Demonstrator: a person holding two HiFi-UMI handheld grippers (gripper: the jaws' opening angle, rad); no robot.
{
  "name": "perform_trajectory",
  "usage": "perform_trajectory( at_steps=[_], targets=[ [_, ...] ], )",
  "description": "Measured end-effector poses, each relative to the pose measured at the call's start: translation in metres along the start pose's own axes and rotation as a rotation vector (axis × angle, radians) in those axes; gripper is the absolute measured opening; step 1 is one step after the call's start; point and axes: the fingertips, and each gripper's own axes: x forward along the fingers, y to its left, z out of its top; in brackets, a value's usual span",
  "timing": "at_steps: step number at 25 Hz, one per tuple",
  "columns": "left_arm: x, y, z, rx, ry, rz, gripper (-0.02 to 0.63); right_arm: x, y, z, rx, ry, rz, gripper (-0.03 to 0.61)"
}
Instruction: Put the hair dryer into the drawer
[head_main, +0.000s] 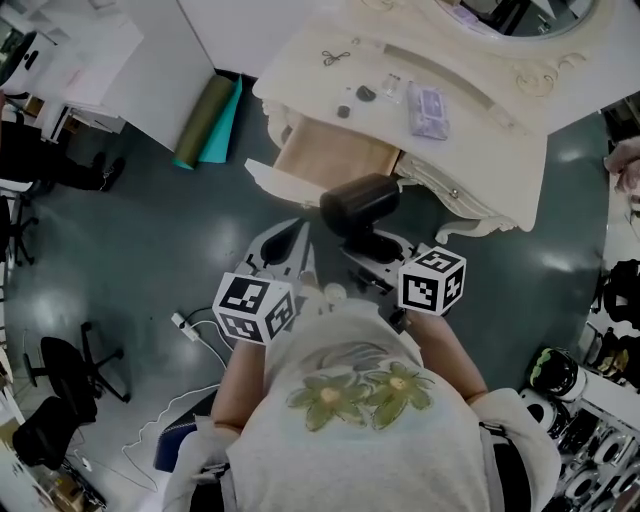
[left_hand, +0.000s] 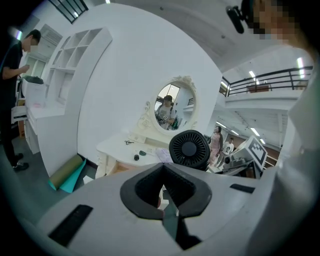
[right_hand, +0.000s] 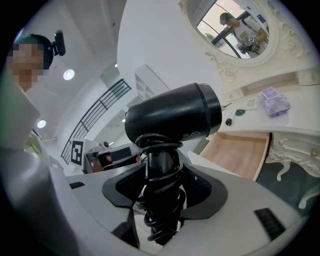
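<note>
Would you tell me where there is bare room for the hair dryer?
The open drawer is bare wood, wall to wall. The vanity top behind it is crowded: scissors, small dark items, a purple packet.

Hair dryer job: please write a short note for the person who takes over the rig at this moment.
Right gripper: shut on the handle of the hair dryer, which has its cord wound round it.
Left gripper: jaws together, holding nothing, beside the right one.
Drawer: already pulled open under the dressing table.
Done: the dryer is picked up and is held in the air just in front of the drawer.
Left: bring the dryer over the drawer, lay it inside and release. Closing the drawer may follow.
</note>
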Motion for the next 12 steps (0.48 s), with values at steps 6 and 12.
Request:
perform_trajectory(
  at_steps=[6, 12],
  targets=[
    [0.024, 0.024, 0.021, 0.034, 0.027, -0.029, 0.009, 0.019, -0.019, 0.020, -0.027, 0.009, -0.050, 0.221],
    [0.040, 0.048, 0.034, 0.034, 0.045, -0.047, 0.009, 0.040, -0.036, 0.037, 0.006, 0.011, -0.086, 0.221]
  ],
)
